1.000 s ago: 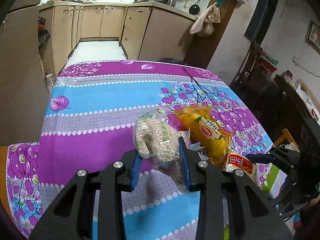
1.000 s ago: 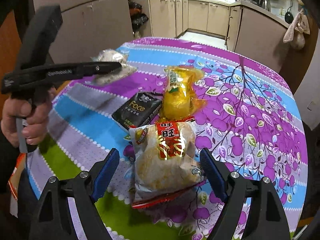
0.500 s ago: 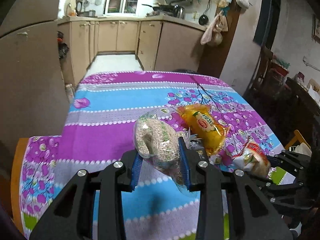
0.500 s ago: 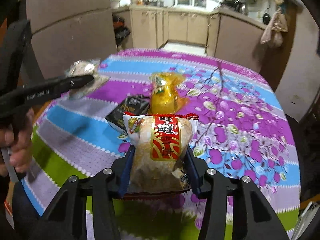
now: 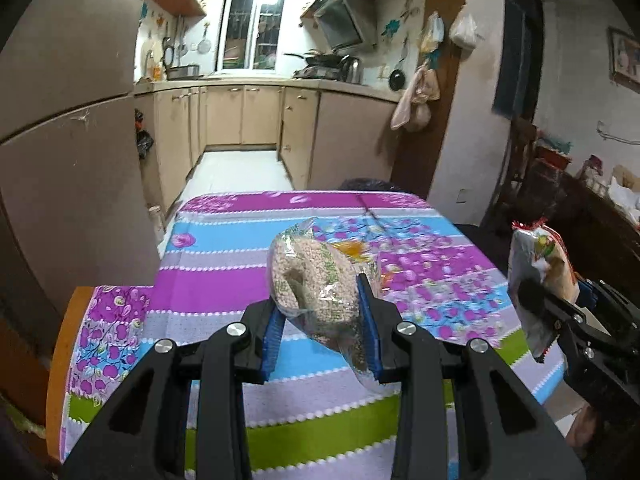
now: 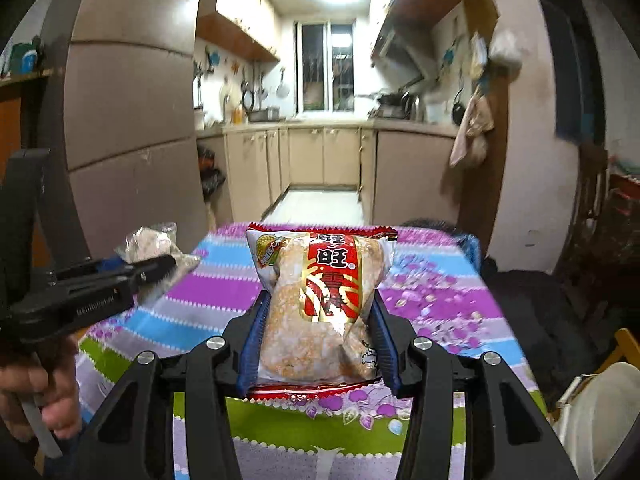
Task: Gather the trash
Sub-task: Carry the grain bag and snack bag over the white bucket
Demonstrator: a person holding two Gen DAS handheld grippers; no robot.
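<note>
1. Left tool (image 5: 320, 320): black two-finger frame with blue pads, clamped on a clear plastic bag of small beige grains (image 5: 316, 284). Bag is tilted, pinched at mid-body, and held up off the worktop.
2. Right tool (image 6: 318, 334): same black frame with blue pads, closed on a red-and-gold snack packet with a clear window (image 6: 324, 304). Packet stands upright between the pads, with its crimped red bottom edge below the fingers and its top edge above them. It hangs clear of the worktop.
3. Cross-views: right wrist view shows the left tool (image 6: 160, 270) at left, side-on, with the grain bag (image 6: 154, 246) sticking out past its tips and a hand (image 6: 44, 396) on its handle. Left wrist view shows the right tool (image 5: 560, 304) at far right with the snack packet (image 5: 540, 276) in its grip.
4. Below both: worktop covered by a striped cloth in magenta, blue, grey and green with a purple leaf print (image 5: 224, 248). A yellow-orange wrapper (image 5: 356, 248) lies on it, mostly hidden behind the grain bag.
5. Left of the worktop: tall brown cabinet front (image 5: 68, 152).
6. Far: galley kitchen with beige base cabinets (image 5: 240, 116), window (image 5: 256, 40) at the end, range hood (image 5: 344, 24) on the right, and cloth bags hanging on a wooden post (image 5: 416, 100).
</note>
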